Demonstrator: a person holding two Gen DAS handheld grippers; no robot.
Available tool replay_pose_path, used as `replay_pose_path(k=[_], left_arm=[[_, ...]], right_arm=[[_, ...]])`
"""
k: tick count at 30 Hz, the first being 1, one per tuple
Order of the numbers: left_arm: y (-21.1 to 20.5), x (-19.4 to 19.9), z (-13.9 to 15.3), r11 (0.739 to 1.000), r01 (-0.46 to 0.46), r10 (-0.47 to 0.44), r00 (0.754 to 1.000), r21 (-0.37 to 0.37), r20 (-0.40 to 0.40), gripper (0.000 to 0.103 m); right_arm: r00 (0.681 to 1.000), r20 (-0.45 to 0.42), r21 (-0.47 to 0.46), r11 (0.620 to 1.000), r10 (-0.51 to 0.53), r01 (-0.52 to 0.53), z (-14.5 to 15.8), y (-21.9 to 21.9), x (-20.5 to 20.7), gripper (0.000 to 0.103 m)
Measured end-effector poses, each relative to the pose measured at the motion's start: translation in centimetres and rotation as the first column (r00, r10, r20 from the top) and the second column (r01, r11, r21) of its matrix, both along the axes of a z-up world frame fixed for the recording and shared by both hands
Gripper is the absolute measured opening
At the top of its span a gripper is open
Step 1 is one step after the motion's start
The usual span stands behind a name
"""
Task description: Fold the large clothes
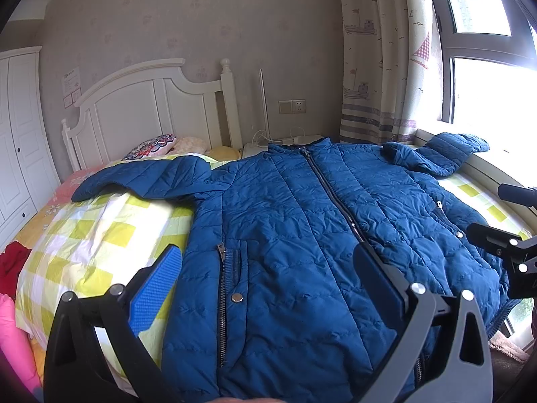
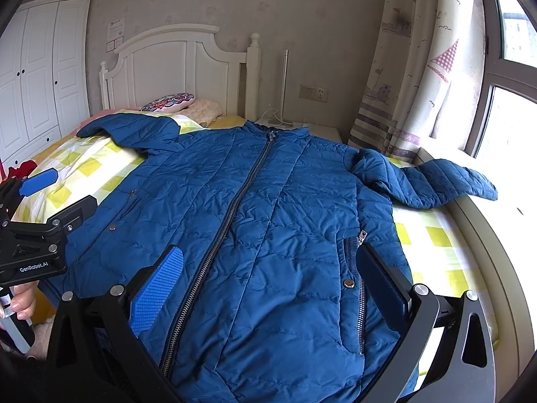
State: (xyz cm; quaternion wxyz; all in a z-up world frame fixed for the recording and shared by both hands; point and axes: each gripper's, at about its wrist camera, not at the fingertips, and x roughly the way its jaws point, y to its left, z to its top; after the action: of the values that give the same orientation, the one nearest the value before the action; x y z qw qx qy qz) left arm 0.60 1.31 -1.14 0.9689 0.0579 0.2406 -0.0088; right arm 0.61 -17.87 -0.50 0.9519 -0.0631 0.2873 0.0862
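Jaws spread wide on the left gripper (image 1: 268, 285) and the right gripper (image 2: 272, 285), both empty above the blue quilted zip-front jacket (image 1: 302, 221), which lies flat, sleeves out, on the yellow-checked bed sheet (image 1: 90, 231); contact seems unlikely.

Both tongs gape wide — left tongs (image 1: 268, 288) and right tongs (image 2: 272, 288) side by side, gripping nothing.

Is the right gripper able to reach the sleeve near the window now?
Probably yes. The right gripper is open above the jacket, and nothing lies between it and that sleeve on the sill.
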Motion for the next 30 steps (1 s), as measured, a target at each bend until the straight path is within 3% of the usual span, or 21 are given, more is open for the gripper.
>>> replay_pose_path(k=[30], left_arm=[[-0.3,-0.1,-0.4,1.000,0.000,0.000,1.000,0.010,-0.016,0.101]], right_arm=[[0.999,0.017,0.034,0.999,-0.032,0.031,0.4,-1.4,-0.5,0.099]])
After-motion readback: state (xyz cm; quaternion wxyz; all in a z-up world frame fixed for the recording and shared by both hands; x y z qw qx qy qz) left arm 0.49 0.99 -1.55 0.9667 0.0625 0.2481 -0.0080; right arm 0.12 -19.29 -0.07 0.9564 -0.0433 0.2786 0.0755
